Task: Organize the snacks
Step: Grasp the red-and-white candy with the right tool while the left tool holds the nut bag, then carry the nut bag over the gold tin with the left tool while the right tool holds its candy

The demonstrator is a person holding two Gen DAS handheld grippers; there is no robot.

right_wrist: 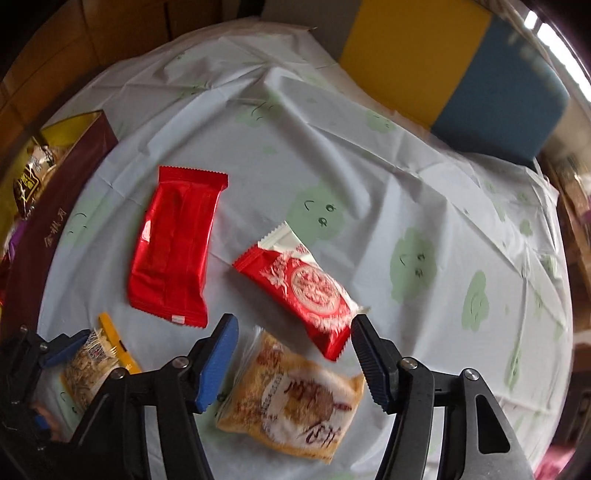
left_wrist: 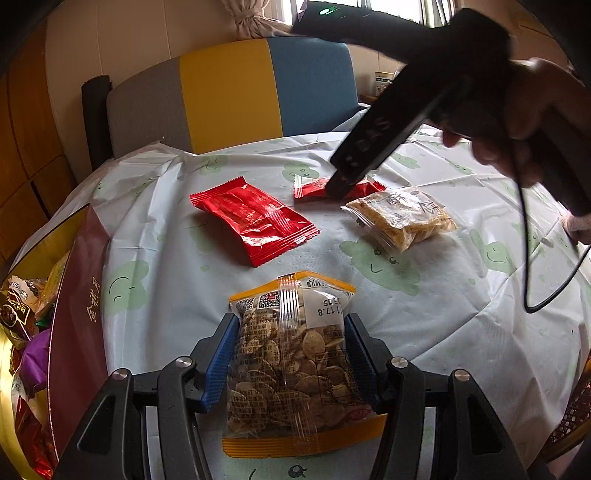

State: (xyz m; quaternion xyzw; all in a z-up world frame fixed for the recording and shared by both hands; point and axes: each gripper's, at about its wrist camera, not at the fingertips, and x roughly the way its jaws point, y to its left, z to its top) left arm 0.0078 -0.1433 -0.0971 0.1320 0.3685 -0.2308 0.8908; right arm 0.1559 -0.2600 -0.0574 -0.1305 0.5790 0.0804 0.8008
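Left wrist: four snack packets (left_wrist: 255, 219) (two red)

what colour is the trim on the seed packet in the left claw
Orange-yellow bands at both ends of the seed packet; clearest in the left wrist view.

grey-yellow-blue chair (left_wrist: 229, 92) behind clothed table (left_wrist: 424, 317); daylit window (left_wrist: 391, 9)

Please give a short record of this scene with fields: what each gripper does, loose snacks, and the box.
left gripper: shut on seed packet
right gripper: open above the table, nothing held
loose snacks: plain red packet, patterned red packet, crispy snack bag
box: at table's left edge, snacks inside
surface: tablecloth
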